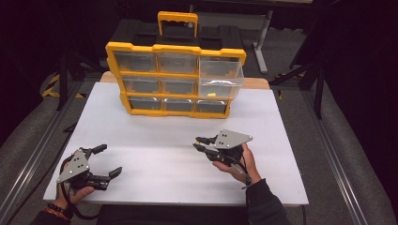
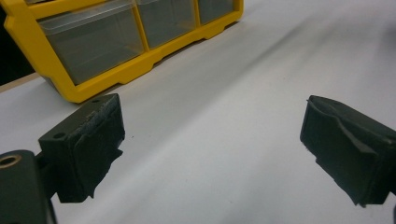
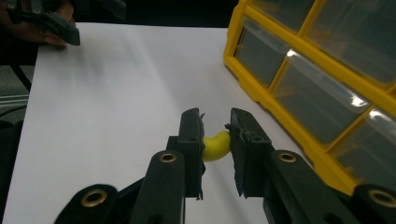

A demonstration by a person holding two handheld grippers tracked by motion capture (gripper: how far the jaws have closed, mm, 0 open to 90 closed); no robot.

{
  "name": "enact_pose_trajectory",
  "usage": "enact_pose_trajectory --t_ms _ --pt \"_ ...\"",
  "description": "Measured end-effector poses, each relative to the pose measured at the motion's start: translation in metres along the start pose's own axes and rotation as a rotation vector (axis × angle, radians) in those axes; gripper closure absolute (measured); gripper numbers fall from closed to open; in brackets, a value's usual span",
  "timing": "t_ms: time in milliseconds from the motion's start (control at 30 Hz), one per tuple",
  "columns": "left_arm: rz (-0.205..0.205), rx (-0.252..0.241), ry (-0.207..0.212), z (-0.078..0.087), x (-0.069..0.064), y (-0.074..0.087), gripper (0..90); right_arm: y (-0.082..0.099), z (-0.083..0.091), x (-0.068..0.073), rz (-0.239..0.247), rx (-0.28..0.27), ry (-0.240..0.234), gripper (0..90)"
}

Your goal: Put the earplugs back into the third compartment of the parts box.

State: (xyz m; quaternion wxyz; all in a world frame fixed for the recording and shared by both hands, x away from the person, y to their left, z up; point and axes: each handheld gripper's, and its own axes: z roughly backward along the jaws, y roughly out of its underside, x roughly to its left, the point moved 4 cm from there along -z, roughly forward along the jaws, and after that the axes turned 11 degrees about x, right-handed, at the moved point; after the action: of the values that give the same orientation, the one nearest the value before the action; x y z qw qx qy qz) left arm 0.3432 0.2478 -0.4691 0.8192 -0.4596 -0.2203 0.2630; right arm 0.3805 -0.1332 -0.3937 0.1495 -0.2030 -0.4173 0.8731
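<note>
Gripping a small curved yellow piece [image 3: 216, 145] between its pads, the right claw [image 3: 215, 140] was held above the white table [image 1: 155, 140], near the front of the yellow drawer organizer [image 1: 174, 77]. The left claw [image 1: 106, 161] was seen at the table's near left corner, jaws spread wide with nothing between them. One clear drawer [image 1: 220, 77] at the organizer's upper right was observed pulled out from its frame.
</note>
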Motion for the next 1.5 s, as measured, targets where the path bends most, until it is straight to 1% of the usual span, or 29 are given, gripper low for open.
enact_pose_trajectory --t_ms 67,167,367,400,433,533,733,767,800,900,1067,1233,1267,1333,1367,1433,1467,1500 --pt "0.000 0.000 0.001 0.000 0.000 0.000 7.3 -0.003 0.006 -0.002 -0.012 -0.019 0.014 75.6" --pt "0.001 -0.001 0.000 0.000 0.000 0.000 7.3 -0.007 0.015 -0.006 -0.006 -0.040 0.040 75.7" --pt "0.000 0.003 0.000 -0.001 0.000 0.000 7.3 -0.018 0.032 -0.014 -0.013 -0.084 0.092 75.8" --pt "0.000 0.003 0.000 -0.001 0.000 0.000 7.4 -0.018 0.032 -0.014 -0.013 -0.084 0.092 75.8" --pt "0.002 -0.001 0.000 -0.001 0.000 0.000 7.4 -0.023 0.040 -0.018 -0.009 -0.097 0.113 75.9" --pt "0.003 0.002 0.000 -0.001 0.000 0.000 7.4 -0.031 0.052 -0.023 -0.009 -0.134 0.136 75.8" --pt "0.004 -0.001 0.003 -0.001 0.000 0.000 7.4 -0.051 0.075 -0.036 0.015 -0.146 0.195 75.8" --pt "0.004 -0.001 0.003 -0.001 0.000 0.000 7.4 -0.051 0.075 -0.036 0.015 -0.146 0.195 75.8" --pt "0.004 0.000 0.006 -0.001 0.000 0.000 7.4 -0.060 0.082 -0.041 0.018 -0.152 0.224 75.8" --pt "0.003 -0.001 0.006 -0.001 0.000 0.000 7.4 -0.072 0.092 -0.048 0.002 -0.179 0.223 75.7" --pt "0.004 -0.001 0.006 -0.001 0.000 0.000 7.4 -0.091 0.105 -0.059 0.004 -0.186 0.266 75.7" --pt "0.001 0.003 0.011 -0.002 0.000 0.000 7.5 -0.108 0.112 -0.074 -0.016 -0.187 0.277 75.4" --pt "0.001 0.001 0.009 -0.001 0.000 0.000 7.5 -0.110 0.113 -0.078 -0.019 -0.181 0.289 75.4" --pt "0.003 0.000 0.008 -0.001 0.000 0.000 7.5 -0.115 0.114 -0.085 -0.029 -0.179 0.297 75.4" --pt "0.004 0.004 0.011 -0.001 0.000 0.000 7.5 -0.116 0.115 -0.089 -0.033 -0.178 0.311 75.4" --pt "0.005 0.004 0.012 -0.001 0.000 0.000 7.6 -0.119 0.115 -0.098 -0.054 -0.178 0.311 75.3" --pt "0.005 0.004 0.012 -0.001 0.000 0.001 7.6 -0.120 0.115 -0.102 -0.060 -0.173 0.321 75.2" --pt "0.005 0.004 0.012 -0.001 0.000 0.001 7.6 -0.120 0.115 -0.102 -0.060 -0.173 0.321 75.2"
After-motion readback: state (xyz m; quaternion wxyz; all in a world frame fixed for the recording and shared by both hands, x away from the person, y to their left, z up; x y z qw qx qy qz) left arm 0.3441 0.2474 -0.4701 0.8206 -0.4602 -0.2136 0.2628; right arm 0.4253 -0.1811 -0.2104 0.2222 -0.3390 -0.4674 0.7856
